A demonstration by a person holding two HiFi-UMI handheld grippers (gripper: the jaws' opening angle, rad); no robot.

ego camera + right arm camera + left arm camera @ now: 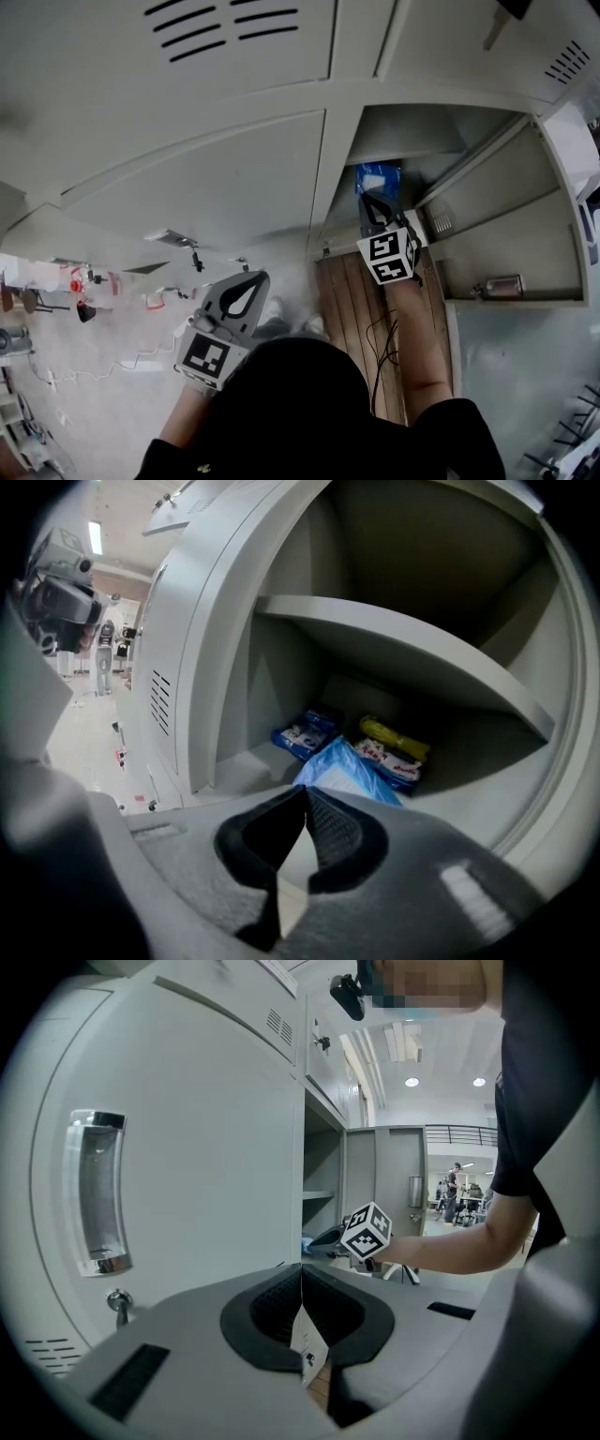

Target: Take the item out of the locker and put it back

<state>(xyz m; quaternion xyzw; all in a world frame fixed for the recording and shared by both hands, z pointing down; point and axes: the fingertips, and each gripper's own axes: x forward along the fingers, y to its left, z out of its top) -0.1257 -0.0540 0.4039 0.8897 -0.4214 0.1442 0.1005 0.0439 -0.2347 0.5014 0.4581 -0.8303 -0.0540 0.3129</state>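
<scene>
A blue plastic bag rests on the floor of the open locker compartment, below the shelf. One corner rises to the tips of my right gripper. That gripper's jaws are closed together and appear to pinch the corner. In the head view the right gripper reaches into the locker with the bag just ahead of it. My left gripper hangs outside in front of a closed locker door. Its jaws are shut with nothing between them.
At the back of the compartment lie a dark blue packet, a yellow packet and a red-and-white packet. The compartment's door stands open to the right. A metal handle is on the closed door. Cables lie on the floor.
</scene>
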